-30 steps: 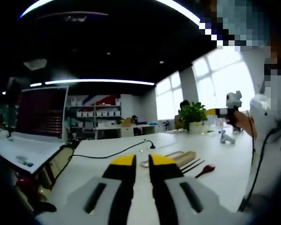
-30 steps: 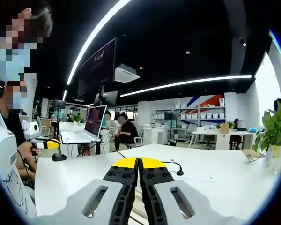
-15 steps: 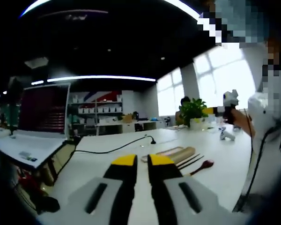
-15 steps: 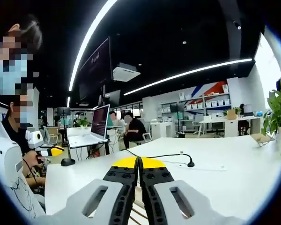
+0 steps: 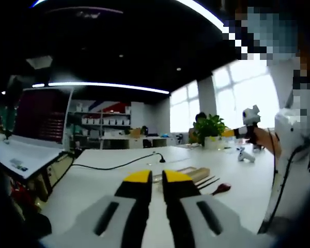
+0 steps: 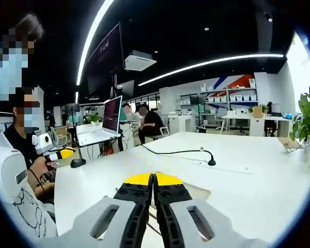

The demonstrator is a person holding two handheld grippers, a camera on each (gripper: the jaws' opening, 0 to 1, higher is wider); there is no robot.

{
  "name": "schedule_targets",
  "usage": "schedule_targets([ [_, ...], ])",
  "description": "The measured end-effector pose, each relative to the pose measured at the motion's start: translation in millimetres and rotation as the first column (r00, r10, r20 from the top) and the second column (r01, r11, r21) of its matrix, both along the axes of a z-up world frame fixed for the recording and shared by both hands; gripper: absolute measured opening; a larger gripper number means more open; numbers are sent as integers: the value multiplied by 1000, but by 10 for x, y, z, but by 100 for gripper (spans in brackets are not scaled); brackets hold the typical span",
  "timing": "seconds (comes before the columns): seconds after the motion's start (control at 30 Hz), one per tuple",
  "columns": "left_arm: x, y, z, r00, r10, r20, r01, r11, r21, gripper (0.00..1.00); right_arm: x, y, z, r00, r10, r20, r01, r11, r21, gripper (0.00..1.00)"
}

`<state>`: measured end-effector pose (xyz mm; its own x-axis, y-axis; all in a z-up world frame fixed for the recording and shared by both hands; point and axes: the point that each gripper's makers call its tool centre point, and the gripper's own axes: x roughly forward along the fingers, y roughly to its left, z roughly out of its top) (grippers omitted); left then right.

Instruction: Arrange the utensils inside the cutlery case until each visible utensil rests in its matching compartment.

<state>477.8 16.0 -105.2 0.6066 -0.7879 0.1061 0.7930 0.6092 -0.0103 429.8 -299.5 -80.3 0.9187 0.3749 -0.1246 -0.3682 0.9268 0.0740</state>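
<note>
Grippers hovering above desk [image 5: 93, 181]: left gripper [image 5: 154, 178] fingers slightly parted, right gripper [image 6: 153, 180] clenched empty, lining up on cutlery case [image 5: 188, 173], chopsticks [image 5: 209, 182] and spoon [image 5: 220, 188] lying just beside it.

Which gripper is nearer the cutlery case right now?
Right, as far as I can tell. The right gripper hangs just over the cutlery case; the left gripper sits farther back, beside it.

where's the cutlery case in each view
Left gripper view: the cutlery case lies on the white table just right of the jaw tips, chopsticks beside it.
Right gripper view: its edge peeks out right of the jaw tips.
Shared landmark: the black gooseneck microphone.
</note>
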Motion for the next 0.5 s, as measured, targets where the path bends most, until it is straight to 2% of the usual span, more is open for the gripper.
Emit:
schedule_targets([
  [0.13,-20,-10,30,1000,-8,7,8,1000,-6,8,45,53,-8,1000,22,7,-22,1000,7,0],
  [0.23,-17,-6,-13,1000,-4,0,4,1000,13,8,83,115,-56,999,45,-7,-45,999,5,0],
  [0.5,-6,4,-5,1000,-2,3,2,1000,17,8,195,302,-239,994,92,-63,-99,987,-128,3],
])
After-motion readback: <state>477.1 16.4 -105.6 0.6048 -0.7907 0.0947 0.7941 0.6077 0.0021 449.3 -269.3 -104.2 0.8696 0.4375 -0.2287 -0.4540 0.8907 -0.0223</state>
